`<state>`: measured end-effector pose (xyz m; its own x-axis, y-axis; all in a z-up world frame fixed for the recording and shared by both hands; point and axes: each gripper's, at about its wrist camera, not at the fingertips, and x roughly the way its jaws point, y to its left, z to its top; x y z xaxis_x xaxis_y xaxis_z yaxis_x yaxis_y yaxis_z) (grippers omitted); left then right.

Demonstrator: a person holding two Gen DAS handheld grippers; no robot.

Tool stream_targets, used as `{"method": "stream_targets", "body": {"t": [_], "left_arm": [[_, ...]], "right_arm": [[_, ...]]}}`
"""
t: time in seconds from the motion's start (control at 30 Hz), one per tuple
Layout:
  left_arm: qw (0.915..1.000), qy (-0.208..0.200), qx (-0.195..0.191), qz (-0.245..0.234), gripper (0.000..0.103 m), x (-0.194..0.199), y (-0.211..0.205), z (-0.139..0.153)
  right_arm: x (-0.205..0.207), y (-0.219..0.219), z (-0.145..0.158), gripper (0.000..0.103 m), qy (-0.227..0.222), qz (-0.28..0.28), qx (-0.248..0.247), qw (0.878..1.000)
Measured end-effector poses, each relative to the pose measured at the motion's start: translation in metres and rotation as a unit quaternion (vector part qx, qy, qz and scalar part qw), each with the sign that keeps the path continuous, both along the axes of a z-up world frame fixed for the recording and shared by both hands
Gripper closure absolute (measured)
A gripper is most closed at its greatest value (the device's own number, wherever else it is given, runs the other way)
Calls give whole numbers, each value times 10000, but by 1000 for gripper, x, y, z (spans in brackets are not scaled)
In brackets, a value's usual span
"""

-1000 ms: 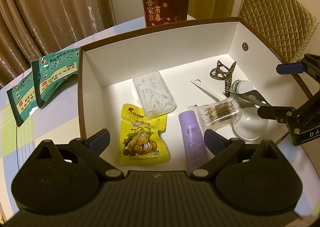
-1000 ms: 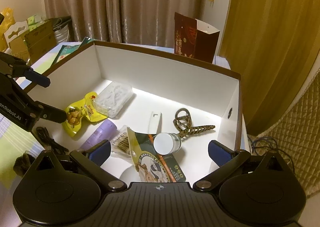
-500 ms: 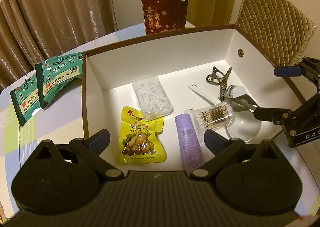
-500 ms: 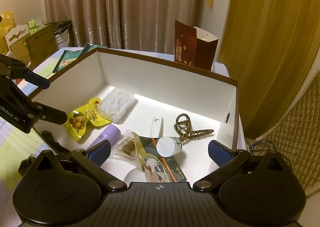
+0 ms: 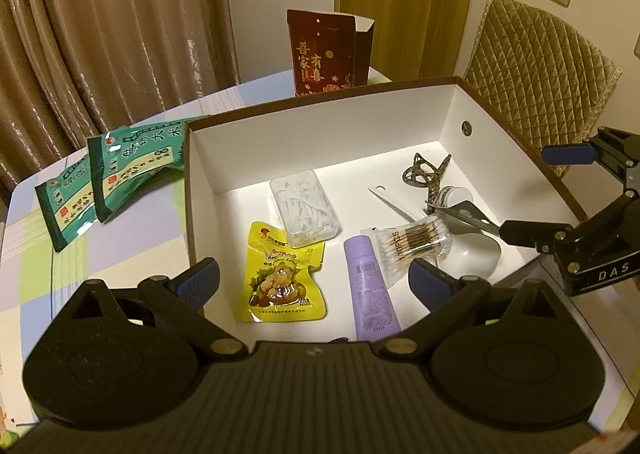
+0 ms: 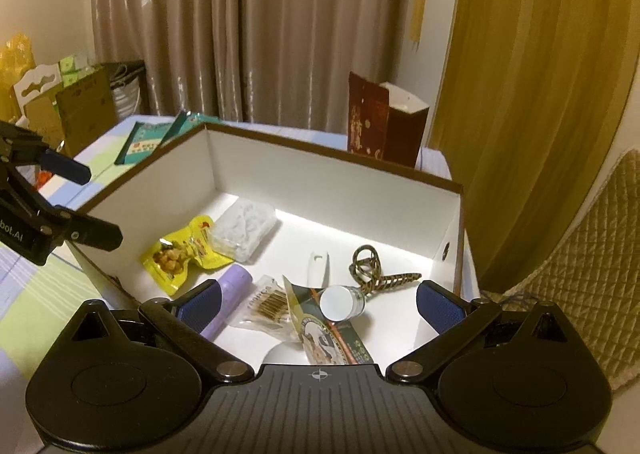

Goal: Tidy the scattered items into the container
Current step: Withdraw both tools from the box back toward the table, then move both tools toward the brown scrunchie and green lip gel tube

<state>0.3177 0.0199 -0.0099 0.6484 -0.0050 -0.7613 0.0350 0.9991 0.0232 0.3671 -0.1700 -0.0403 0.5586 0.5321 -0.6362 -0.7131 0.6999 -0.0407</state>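
Left gripper (image 5: 314,282): we found its fingers spread wide, holding nothing, above the near edge of the box.
Right gripper (image 6: 318,304): we saw its fingers spread apart too, empty, over the box's near right corner.
Box (image 5: 320,133): white inside, brown rim, on the checked tablecloth (image 5: 132,230).
Inside the box: we counted a yellow snack pouch (image 5: 282,280), a clear floss-pick case (image 5: 306,205), a purple tube (image 5: 370,286), a cotton swab pack (image 5: 412,244), a patterned hair clip (image 5: 426,175), a small capped bottle (image 6: 340,302) and a printed sachet (image 6: 320,330).
Outside it: we noted two green packets (image 5: 108,169) on the cloth left of the box, and a dark red paper bag (image 5: 324,51) behind it.
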Motion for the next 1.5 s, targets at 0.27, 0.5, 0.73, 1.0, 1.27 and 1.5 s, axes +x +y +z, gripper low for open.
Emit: {"method": "stream_targets", "body": {"t": [0.27, 0.5, 0.73, 1.0, 1.27, 1.5], "left_arm": [[9996, -173, 79, 202, 4, -33, 5, 11], [9986, -240, 76, 462, 4, -70, 12, 15], [9977, -258, 133, 617, 4, -101, 9, 15], [9974, -129, 48, 710, 4, -127, 2, 6], [9969, -18, -78, 783, 4, -142, -2, -2], [9969, 126, -113, 763, 4, -150, -8, -12]], "right_arm": [[-24, -15, 15, 2, -29, -153, 416, 9990], [-43, -25, 22, 2, 123, -248, 717, 9970], [-64, -29, 23, 2, 246, -299, 867, 9955], [-90, -28, 12, 2, 520, -274, 801, 9951], [-106, -30, 3, 2, 711, -314, 764, 9940], [-118, -28, -10, 2, 918, -337, 630, 9932]]}}
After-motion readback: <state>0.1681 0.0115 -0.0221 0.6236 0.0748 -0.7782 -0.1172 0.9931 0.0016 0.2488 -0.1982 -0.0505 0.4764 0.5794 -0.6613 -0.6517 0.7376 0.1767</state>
